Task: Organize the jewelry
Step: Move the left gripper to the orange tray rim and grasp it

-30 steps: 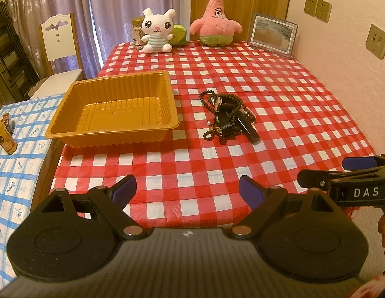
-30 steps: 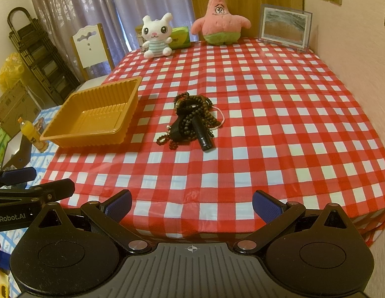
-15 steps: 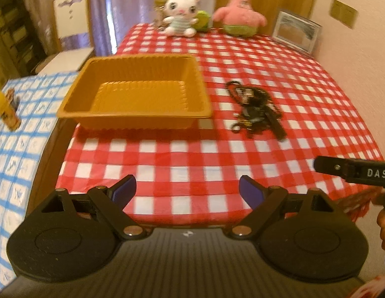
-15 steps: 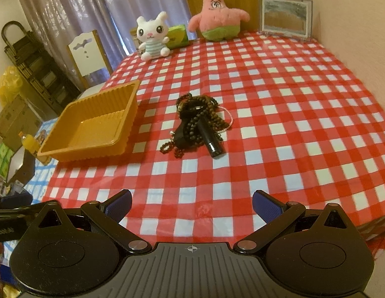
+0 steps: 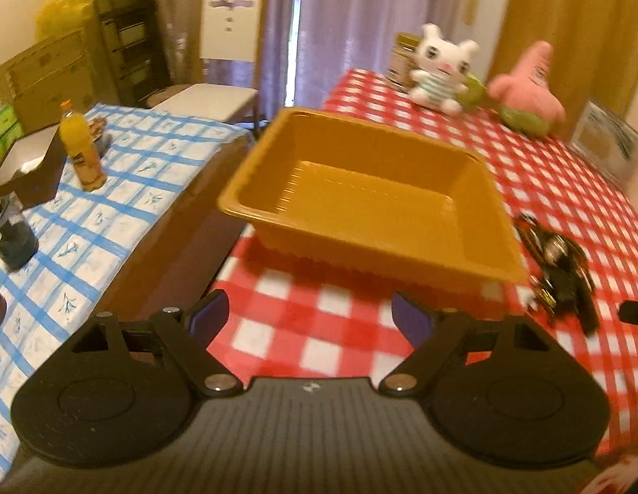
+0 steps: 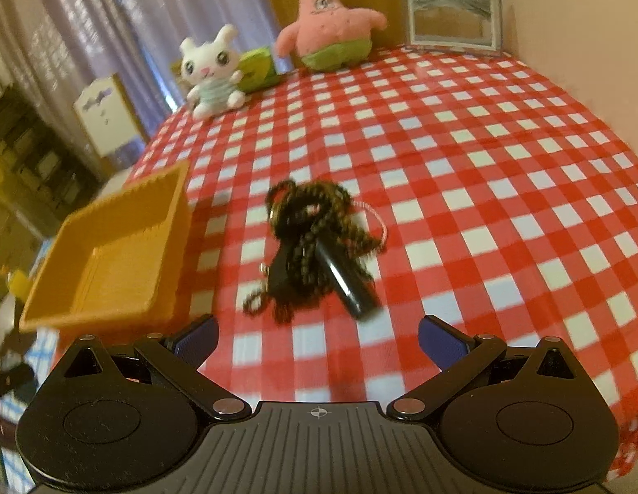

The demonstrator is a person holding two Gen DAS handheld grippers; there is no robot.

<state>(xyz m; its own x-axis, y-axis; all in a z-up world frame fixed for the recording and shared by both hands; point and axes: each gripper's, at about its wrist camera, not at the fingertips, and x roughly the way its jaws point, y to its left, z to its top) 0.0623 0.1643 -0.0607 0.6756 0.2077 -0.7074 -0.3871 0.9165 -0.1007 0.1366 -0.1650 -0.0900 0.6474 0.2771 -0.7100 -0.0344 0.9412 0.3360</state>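
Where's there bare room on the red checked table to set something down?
Bare cloth lies right of the jewelry pile, toward the picture frame, and between the pile and the plush toys. It is tight between the orange tray and the pile.

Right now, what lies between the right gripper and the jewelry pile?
Only bare checkered tablecloth separates the open right gripper from the jewelry pile, as the right wrist view shows.

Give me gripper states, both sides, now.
left gripper: open, holding nothing.
right gripper: open, holding nothing, jewelry pile ahead on the table.
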